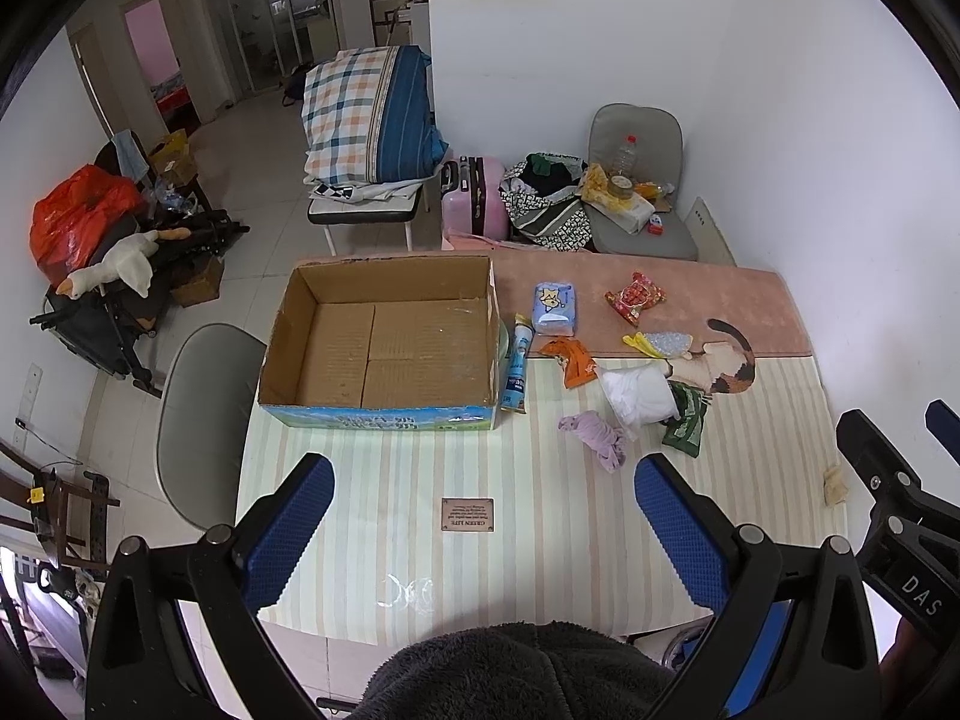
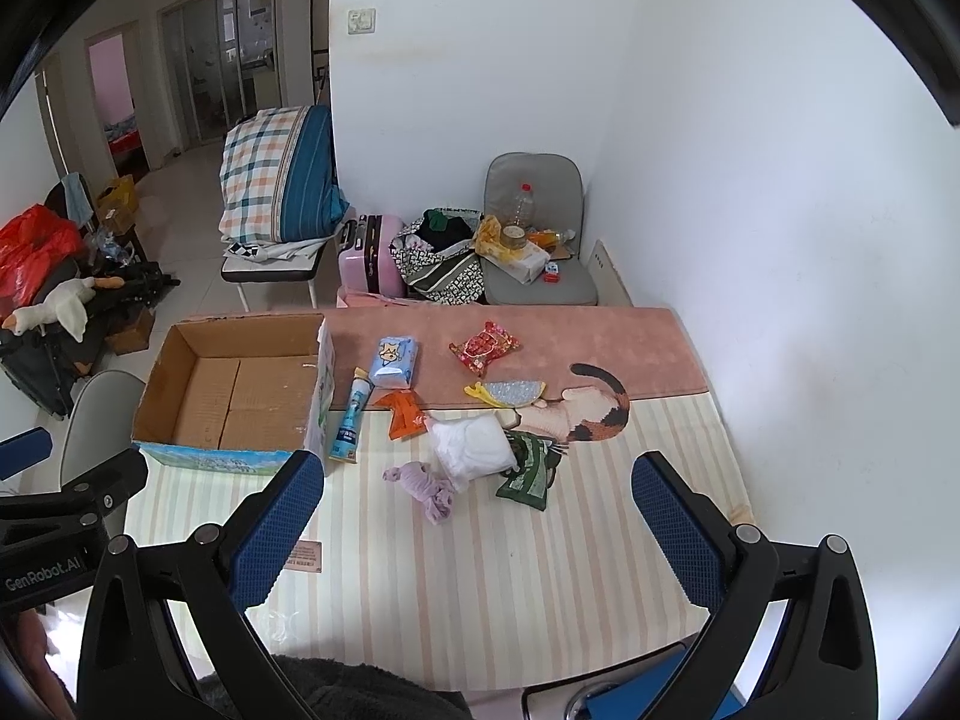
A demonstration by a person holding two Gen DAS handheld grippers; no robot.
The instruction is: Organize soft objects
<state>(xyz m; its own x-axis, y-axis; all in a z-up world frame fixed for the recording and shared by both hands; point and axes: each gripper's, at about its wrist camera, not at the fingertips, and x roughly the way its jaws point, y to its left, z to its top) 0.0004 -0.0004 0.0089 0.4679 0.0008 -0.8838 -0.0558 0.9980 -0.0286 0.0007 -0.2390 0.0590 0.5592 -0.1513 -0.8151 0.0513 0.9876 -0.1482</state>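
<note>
An open, empty cardboard box (image 1: 384, 348) (image 2: 231, 396) sits on the striped table at the left. Right of it lie soft items: a lilac cloth (image 1: 594, 438) (image 2: 423, 483), a white bundle (image 1: 636, 393) (image 2: 474, 447), a green pouch (image 1: 684, 426) (image 2: 528, 471), an orange packet (image 1: 570, 360) (image 2: 405, 414), a blue tissue pack (image 1: 555, 306) (image 2: 393, 360), a red patterned pouch (image 1: 636, 297) (image 2: 483, 348) and a blue tube (image 1: 517, 369) (image 2: 351, 423). My left gripper (image 1: 483, 531) and right gripper (image 2: 477, 531) are both open and empty, held above the near table, short of the items.
A grey chair (image 1: 204, 420) stands left of the table. Beyond the table are a pink suitcase (image 1: 474, 195), a bag of clothes (image 1: 546, 198) and a padded chair (image 1: 636, 180) with a bottle. A white wall (image 2: 780, 240) runs along the right.
</note>
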